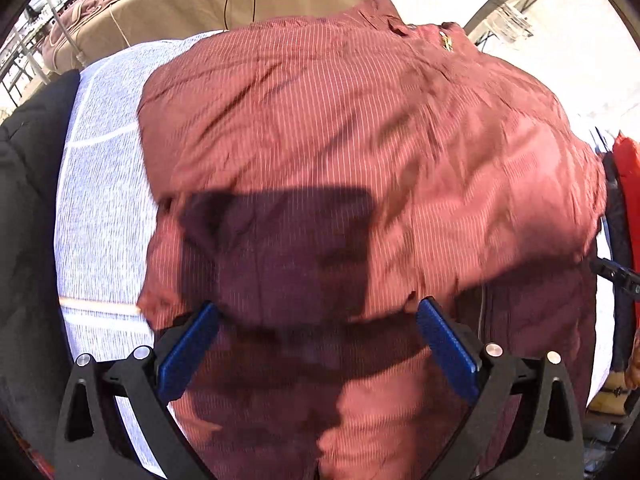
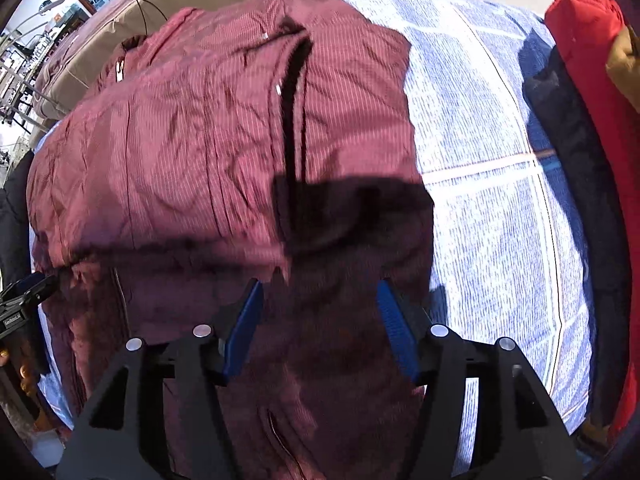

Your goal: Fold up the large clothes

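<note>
A maroon padded jacket with fine white stripes lies on a blue-and-white bedspread, its upper half folded over the lower part. My left gripper hovers open just above the folded edge, blue pads wide apart with nothing between them. In the right wrist view the same jacket shows its black zipper line running up the middle. My right gripper is open too, over the jacket's near right part, holding nothing. The left gripper's tip peeks in at the left edge.
A black garment lies left of the bedspread. Red clothing and a dark blue piece are piled on the right. A tan-covered bed with a black cable stands behind. Bare bedspread lies right of the jacket.
</note>
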`<state>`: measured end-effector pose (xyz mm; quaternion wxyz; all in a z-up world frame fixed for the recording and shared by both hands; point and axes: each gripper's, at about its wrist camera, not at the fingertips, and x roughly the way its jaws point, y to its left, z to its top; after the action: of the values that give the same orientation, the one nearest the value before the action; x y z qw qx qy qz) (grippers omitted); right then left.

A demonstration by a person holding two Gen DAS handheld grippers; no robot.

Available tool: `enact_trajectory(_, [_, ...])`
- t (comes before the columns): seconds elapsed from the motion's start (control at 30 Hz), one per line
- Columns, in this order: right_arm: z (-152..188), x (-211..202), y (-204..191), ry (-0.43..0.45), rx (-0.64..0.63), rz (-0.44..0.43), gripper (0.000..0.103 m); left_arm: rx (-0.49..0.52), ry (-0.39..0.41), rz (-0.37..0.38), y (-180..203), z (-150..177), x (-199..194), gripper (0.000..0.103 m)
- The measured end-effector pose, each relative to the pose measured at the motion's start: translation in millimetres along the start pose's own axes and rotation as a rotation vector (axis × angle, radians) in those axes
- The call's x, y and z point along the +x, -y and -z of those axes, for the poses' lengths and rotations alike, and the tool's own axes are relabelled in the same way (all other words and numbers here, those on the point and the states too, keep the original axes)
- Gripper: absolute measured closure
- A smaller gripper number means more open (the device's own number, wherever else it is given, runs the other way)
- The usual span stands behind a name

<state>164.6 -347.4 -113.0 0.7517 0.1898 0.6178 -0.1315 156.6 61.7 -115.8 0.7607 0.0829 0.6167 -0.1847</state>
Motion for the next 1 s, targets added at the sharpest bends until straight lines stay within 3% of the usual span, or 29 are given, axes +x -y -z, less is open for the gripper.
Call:
enact_trajectory(0.27, [50,4,-8,-0.068,-0.049,0.022,0.039,-0.093,-0.051,-0.034,-9,66,-1,0.006])
enact_trajectory(0.4, [70,2,-7,-0.090,-0.066,0.005,0.039,-0.123,-0.062,-0.015,-14,87,-8,0.006])
enact_trajectory(0.67, [95,-3,40,-0.120,0.045,-0.030,0.039,-0.168,-0.068,-0.015,-51,123,-24,0.006])
enact_trajectory(1.0, [147,5,88,-0.204,0.158,-0.080,0.037,-0.303,-0.120,0.076,-79,189,-30,0.006])
